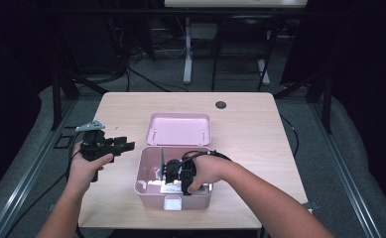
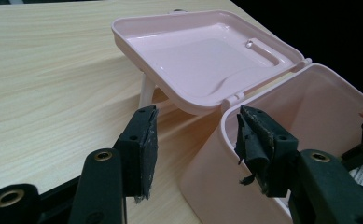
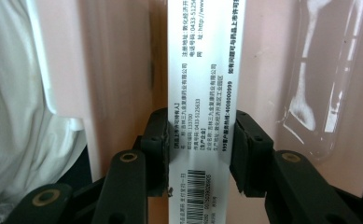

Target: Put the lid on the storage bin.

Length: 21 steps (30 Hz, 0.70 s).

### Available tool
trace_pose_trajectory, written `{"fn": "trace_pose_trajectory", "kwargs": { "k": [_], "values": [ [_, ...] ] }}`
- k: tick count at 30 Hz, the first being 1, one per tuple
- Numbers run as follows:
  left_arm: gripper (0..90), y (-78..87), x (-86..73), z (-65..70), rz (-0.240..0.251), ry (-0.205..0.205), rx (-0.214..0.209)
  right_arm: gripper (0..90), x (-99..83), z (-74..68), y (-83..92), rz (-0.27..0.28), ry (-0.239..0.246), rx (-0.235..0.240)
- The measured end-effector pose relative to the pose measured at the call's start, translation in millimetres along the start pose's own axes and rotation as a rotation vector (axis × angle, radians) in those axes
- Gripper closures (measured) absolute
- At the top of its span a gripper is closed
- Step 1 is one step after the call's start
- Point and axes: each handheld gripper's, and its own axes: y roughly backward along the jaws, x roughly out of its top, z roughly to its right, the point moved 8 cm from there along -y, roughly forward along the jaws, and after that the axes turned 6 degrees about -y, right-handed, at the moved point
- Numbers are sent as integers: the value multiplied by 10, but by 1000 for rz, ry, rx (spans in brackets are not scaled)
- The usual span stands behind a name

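Observation:
A pink box (image 1: 140,171) stands open near the table's front, its lid (image 1: 178,129) laid back behind it. My right gripper (image 1: 174,174) reaches down inside the box. In the right gripper view the right gripper (image 3: 200,126) is shut on a white printed carton (image 3: 202,70), with a pad on each long side. To the left of the box my left gripper (image 1: 126,146) is held off the table. In the left gripper view the left gripper (image 2: 195,123) is open, with the box's near rim (image 2: 223,122) in line with the gap and nothing gripped. The lid (image 2: 202,51) lies beyond it.
Inside the box, white cloth-like material (image 3: 16,93) lies to one side of the carton and clear plastic (image 3: 324,70) to the other. A white latch (image 1: 173,203) sits on the box's front. A dark grommet (image 1: 221,104) marks the far table edge. Desk legs and cables stand beyond.

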Motion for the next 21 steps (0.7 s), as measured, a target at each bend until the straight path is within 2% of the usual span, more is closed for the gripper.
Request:
{"fn": "trace_pose_trajectory", "kwargs": {
  "k": [6,9,11,12,21],
  "values": [
    [479,3,0,0,1,-1,1,615,0,-4,-1,4,20,9],
    [479,7,-4,-2,1,1,3,612,0,1,-1,5,15,9],
    [479,10,-8,-2,0,0,4,603,0,6,0,1,-2,9],
    [479,14,-10,-2,2,-1,3,593,-4,13,10,-4,-35,14],
    [478,32,-28,-6,-1,3,10,577,-39,17,143,35,-91,34]
  ]
}}
